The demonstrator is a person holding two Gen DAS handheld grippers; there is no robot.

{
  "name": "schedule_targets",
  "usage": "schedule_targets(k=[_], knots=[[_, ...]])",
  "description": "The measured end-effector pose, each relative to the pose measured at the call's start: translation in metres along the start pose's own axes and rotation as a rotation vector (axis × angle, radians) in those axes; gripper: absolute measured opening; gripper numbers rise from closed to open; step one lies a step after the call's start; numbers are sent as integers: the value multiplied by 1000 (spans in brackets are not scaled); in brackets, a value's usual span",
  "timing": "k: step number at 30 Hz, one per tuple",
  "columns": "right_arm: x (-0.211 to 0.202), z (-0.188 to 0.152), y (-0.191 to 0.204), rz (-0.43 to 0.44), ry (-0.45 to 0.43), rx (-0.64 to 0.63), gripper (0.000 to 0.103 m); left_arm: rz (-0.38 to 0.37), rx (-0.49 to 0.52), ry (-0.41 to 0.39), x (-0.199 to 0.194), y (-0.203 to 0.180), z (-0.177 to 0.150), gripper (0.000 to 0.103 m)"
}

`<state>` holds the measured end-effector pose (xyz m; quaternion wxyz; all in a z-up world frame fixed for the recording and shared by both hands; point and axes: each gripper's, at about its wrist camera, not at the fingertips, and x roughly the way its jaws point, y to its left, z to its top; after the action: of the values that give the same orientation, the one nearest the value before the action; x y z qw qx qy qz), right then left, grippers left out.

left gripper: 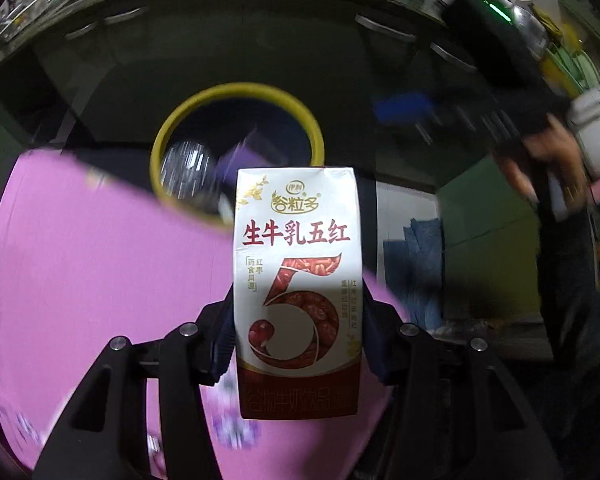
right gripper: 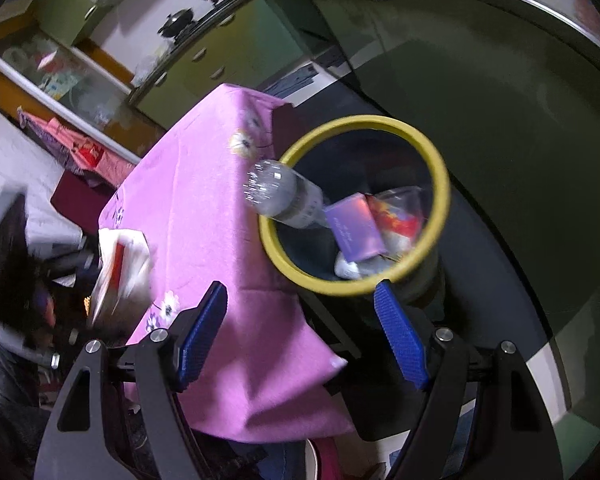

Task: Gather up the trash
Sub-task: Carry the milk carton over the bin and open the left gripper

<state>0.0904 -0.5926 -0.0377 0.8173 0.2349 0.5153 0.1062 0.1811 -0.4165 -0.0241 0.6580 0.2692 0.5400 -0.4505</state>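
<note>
A white and red milk-drink carton (left gripper: 296,292) with a big red 5 stands upright between the dark pads of my left gripper (left gripper: 298,320), which is shut on its sides. Beyond it is a yellow-rimmed trash bin (left gripper: 236,90) beside the pink-clothed table (left gripper: 80,260). In the right wrist view the bin (right gripper: 444,184) holds a clear plastic bottle (right gripper: 280,196) leaning over its rim, a purple box (right gripper: 354,226) and a red wrapper (right gripper: 396,216). My right gripper (right gripper: 300,312) is open, blue pads wide apart with nothing between them. The carton (right gripper: 116,276) shows blurred at the left.
Dark green kitchen cabinets (left gripper: 220,40) curve behind the bin under a cluttered counter. A hand (left gripper: 540,160) holds the other gripper at the right. The pink flowered cloth (right gripper: 204,200) hangs over the table corner next to the bin. A blue cloth (left gripper: 416,264) lies on the floor.
</note>
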Motion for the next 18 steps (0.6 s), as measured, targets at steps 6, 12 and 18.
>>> schedule_targets(k=[6, 12, 18], knots=[[-18, -24, -38, -1, -20, 71, 76, 34, -59, 24, 55, 17, 92, 51], [-15, -32, -53, 8, -2, 93, 76, 102, -167, 92, 108, 56, 134, 66], [-8, -30, -49, 23, 17, 81, 76, 104, -230, 34, 91, 76, 135, 74]])
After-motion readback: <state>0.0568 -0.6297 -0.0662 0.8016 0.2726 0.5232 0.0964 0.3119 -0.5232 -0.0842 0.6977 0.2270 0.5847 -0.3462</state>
